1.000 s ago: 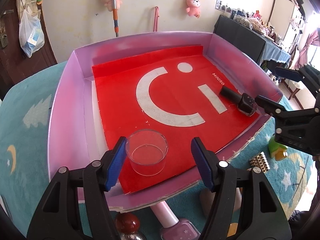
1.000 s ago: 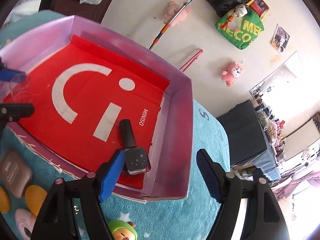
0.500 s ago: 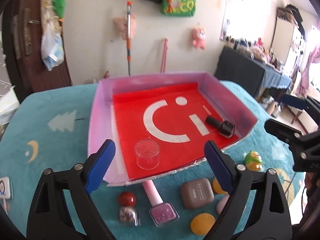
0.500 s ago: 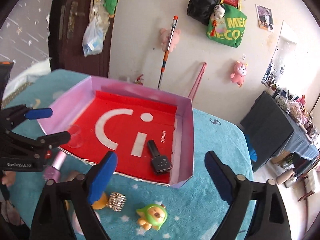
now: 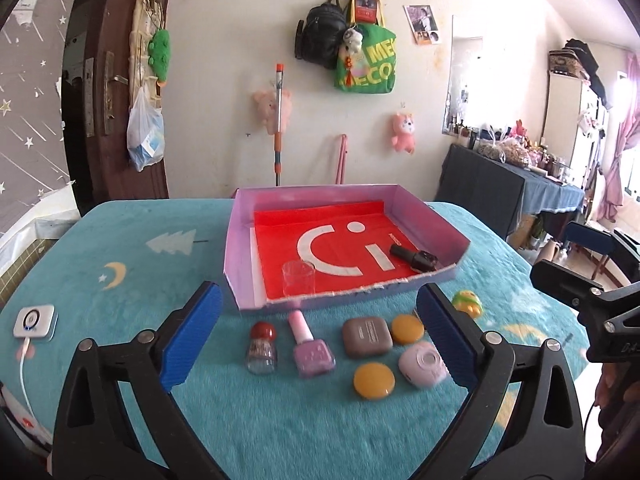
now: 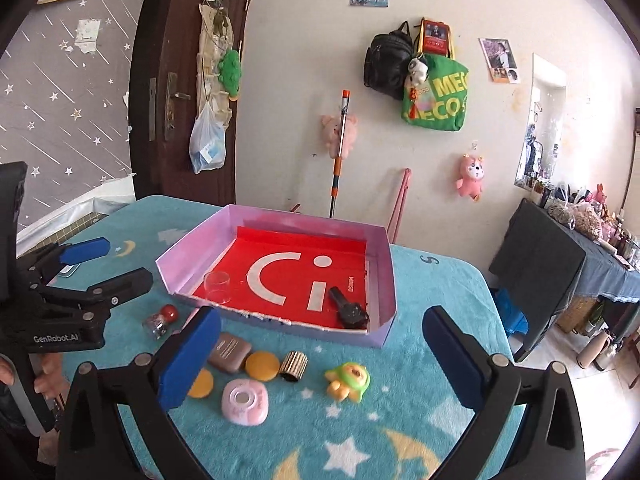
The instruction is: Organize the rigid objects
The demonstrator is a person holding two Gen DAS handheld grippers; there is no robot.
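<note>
- Left gripper (image 5: pixel 318 334): jaws spread wide, nothing between them; they have just been opening and have backed up and away from the clear glass cup (image 5: pixel 298 278), which a second ago sat right between the blue pads.
- Right gripper (image 6: pixel 316 356): jaws also wide and empty, just been opening; pulled back from the black nail polish bottle (image 6: pixel 349 307) it was beside earlier.
- Meaning: both drops look finished. Cup stands upright at the near-left of the tray (image 5: pixel 240 256), on the red liner; black bottle lies on its side at the near-right corner. Two items sorted, and both grippers are free for the next pick.
- Still out on the teal worktop (image 5: pixel 132 276), just in front of the tray: red-capped small bottle (image 5: pixel 261 346), pink nail polish bottle (image 5: pixel 307 346), brown compact case (image 5: pixel 367 336), two orange discs (image 5: pixel 407 329), a lilac round case (image 5: pixel 422 362), a green-yellow toy figure (image 6: pixel 347 378), a small ribbed cylinder (image 6: pixel 293 365).
- Hidden or unclear: the right jaw in the left view covers part of the toy and all of the ribbed cylinder; the right view's left jaw covers one orange disc partly and the pink bottle fully. Print on the brown case is unreadable. White gadget with cable (image 5: pixel 34 321) at the far left, purpose unclear.
</note>
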